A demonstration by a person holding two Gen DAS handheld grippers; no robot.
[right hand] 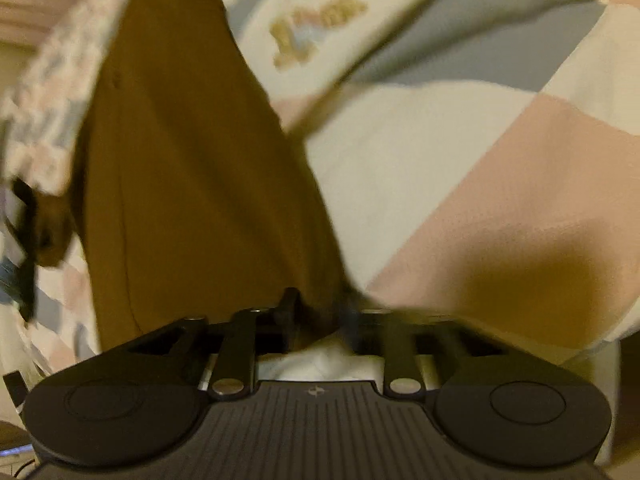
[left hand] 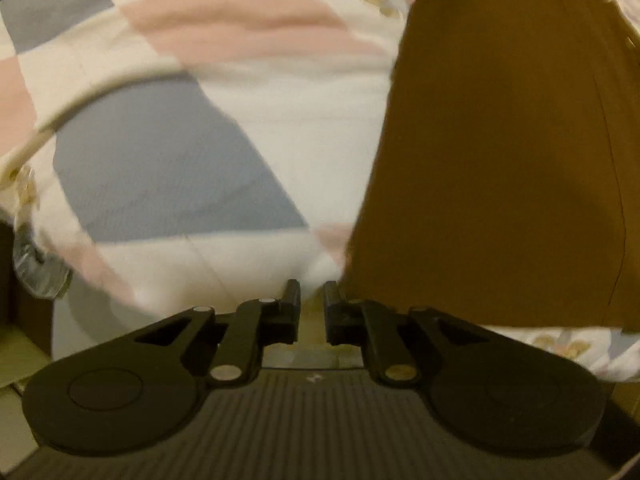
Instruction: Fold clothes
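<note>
Mustard-brown garment [left hand: 500,152], apparently on bedding

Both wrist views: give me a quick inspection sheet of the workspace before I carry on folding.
Surface: bedding in cream, pink and grey patches with small bear prints; views blurred.
Job's things: mustard-brown garment, spread flat on the bedding.
Clutter: crinkled clear plastic at the bedding's left edge.
Grippers: left gripper, fingers nearly together at the garment's edge, grip unclear; right gripper, blurred, state unclear, white cloth behind its fingers.
Cables: nothing seen.
Surroundings: too dark and blurred to tell.
</note>
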